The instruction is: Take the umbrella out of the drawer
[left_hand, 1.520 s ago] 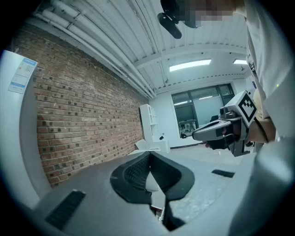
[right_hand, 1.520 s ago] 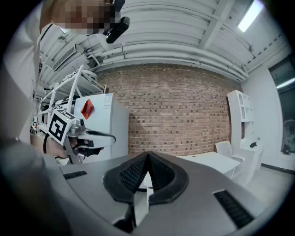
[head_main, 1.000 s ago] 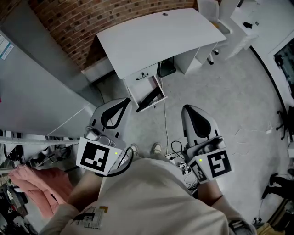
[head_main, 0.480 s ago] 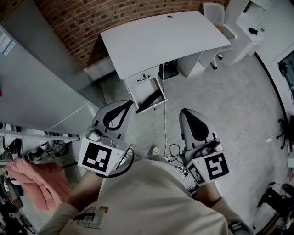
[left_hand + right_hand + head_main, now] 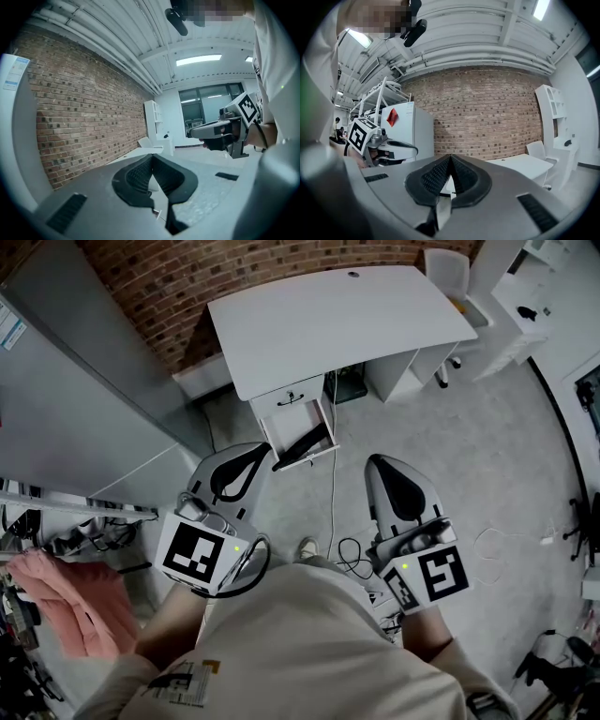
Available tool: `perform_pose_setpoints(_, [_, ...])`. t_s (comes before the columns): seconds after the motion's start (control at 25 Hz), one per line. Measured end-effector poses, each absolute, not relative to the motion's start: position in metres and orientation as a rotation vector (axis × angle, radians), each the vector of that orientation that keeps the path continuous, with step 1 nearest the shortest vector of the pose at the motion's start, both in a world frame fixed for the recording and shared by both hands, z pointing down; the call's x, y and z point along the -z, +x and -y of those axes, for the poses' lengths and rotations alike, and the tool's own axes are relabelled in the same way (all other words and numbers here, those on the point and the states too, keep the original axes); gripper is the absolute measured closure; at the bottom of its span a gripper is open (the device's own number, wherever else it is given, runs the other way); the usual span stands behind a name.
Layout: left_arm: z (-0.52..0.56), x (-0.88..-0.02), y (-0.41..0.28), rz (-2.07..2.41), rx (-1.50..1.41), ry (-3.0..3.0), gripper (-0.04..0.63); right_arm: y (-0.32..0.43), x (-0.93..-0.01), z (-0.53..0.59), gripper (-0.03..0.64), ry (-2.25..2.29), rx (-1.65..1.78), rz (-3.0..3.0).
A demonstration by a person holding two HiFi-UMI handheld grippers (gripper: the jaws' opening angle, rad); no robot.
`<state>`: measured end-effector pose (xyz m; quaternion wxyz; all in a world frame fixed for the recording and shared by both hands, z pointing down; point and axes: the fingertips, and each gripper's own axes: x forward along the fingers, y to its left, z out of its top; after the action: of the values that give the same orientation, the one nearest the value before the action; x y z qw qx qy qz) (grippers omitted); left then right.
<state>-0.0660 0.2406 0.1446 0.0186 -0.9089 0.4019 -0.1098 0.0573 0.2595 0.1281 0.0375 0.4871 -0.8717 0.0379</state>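
A black folded umbrella (image 5: 307, 444) lies aslant in the open white drawer (image 5: 292, 418) under the white desk (image 5: 328, 315). Its end sticks out over the drawer's front. My left gripper (image 5: 263, 449) is held level just short of the drawer's front left corner, jaws shut and empty. My right gripper (image 5: 376, 464) hangs over the floor to the right of the drawer, also shut on nothing. In the left gripper view the jaws (image 5: 152, 157) meet at the tip, and the right gripper (image 5: 220, 133) shows beside them. The right gripper view shows its own closed jaws (image 5: 450, 157).
A tall grey cabinet (image 5: 75, 399) stands at the left beside the brick wall (image 5: 159, 287). A white chair (image 5: 445, 268) is past the desk's right end. Cables (image 5: 333, 512) trail over the floor between the grippers. Pink cloth (image 5: 66, 601) hangs at lower left.
Both grippers have drifted a little towards the desk along with the person. Their jaws stay shut. The drawer and the umbrella have not moved.
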Motion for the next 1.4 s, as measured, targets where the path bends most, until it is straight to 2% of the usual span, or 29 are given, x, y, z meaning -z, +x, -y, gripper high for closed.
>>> perform_pose_setpoints(0.48, [-0.227, -0.153, -0.029, -1.248, 0.365, -2.831, 0.588, 0.091, -0.14, -0.242, 0.609, 1.525, -0.098, 2.66])
perform_pose_setpoints(1.4, [-0.135, -0.181, -0.042, -1.264, 0.377, -2.881, 0.588, 0.082, -0.164, -0.143, 0.609, 1.545, -0.161, 2.625])
